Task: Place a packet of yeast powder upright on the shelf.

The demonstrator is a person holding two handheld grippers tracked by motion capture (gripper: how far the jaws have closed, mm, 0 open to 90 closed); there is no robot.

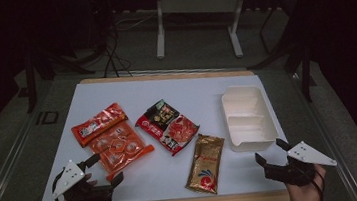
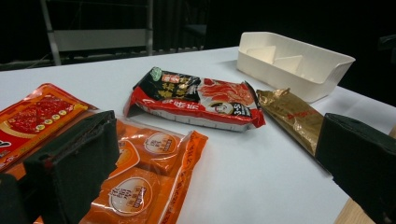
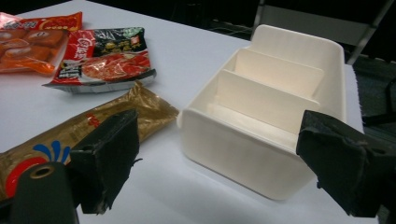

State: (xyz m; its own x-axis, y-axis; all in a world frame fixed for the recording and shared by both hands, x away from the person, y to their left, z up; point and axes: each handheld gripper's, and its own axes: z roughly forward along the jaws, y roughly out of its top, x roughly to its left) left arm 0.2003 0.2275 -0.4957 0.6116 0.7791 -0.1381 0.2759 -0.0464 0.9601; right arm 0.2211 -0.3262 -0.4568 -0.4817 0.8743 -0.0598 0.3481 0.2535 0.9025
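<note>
**Both grippers wide apart at the near edge, nothing held**

At the near left corner of the white table top (image 1: 130, 93): left gripper (image 1: 107, 169), jaws spread wide, nothing between them. Just ahead of its jaws and partly under the far one: orange plastic pack of round individually wrapped snacks (image 1: 119, 148), flat on the table. Beyond that pack and touching its far edge: red-orange flat snack packet (image 1: 99, 123). In the left gripper view, the orange pack directly beyond the left-hand jaw, the red-orange packet farther off at that same side.

Farther ahead and toward the other gripper: red and black glossy food pouch (image 1: 167, 126), flat, lying at a slant. Near its closer corner: long gold-brown foil sachet with a red and blue mark (image 1: 205, 163), between the two grippers, nearer the right one.

At the near right corner: right gripper (image 1: 268, 152), jaws likewise standing open, clamped on nothing. Straight ahead of its jaws, just beyond the tips: cream-white rectangular plastic tray with inner dividers (image 1: 265, 134), upright, compartments bare. In the right gripper view, the tray framed between the two jaws, not touching either; the gold-brown sachet just beside the tray's near corner, behind the left-hand jaw.
</note>
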